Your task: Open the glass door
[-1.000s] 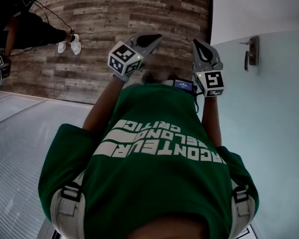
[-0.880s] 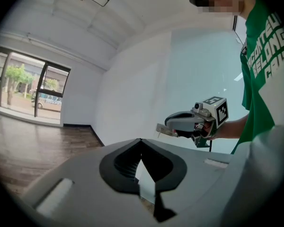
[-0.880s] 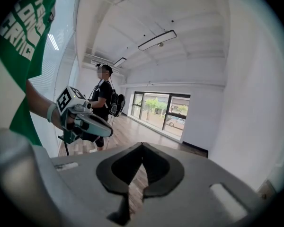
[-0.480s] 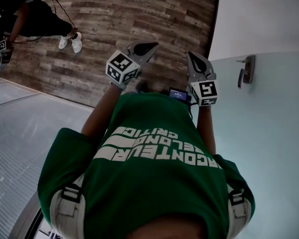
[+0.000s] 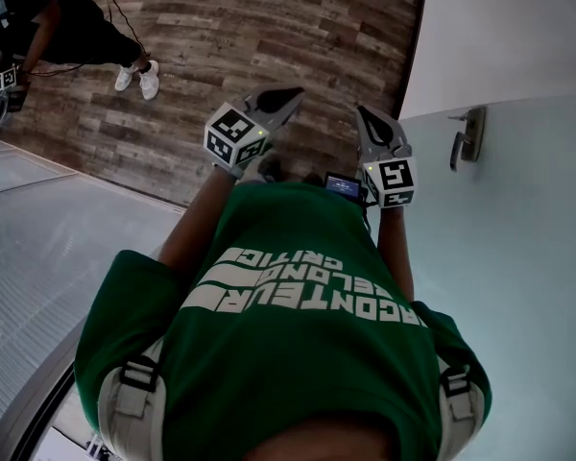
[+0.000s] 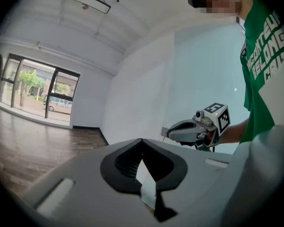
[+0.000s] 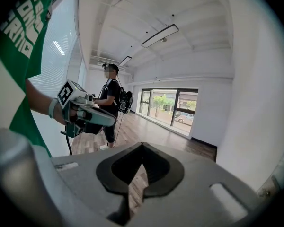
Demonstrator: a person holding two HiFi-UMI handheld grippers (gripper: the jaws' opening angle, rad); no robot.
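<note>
The frosted glass door [image 5: 518, 238] fills the right of the head view, and its metal lever handle [image 5: 466, 134] sits near the door's left edge. My right gripper [image 5: 363, 111] is held up in front of my green shirt, left of the handle and apart from it. Its jaws are shut on nothing [image 7: 142, 145]. My left gripper [image 5: 286, 94] is further left over the wooden floor, also shut and empty [image 6: 142, 142]. Each gripper view shows the other gripper: the right gripper [image 6: 173, 131] before the pale door, the left gripper [image 7: 109, 119] in mid-air.
A white wall [image 5: 499, 27] meets the door at the top right. The wooden floor [image 5: 269, 27] stretches ahead. Another person [image 7: 111, 103] with a backpack and grippers stands at the far left, shoes [image 5: 139, 80] in view. A ribbed glass panel [image 5: 38, 248] runs along my left.
The view has shifted: the door handle now sits lower and further left in the head view, closer to my right gripper. Both grippers stay shut and held up.
</note>
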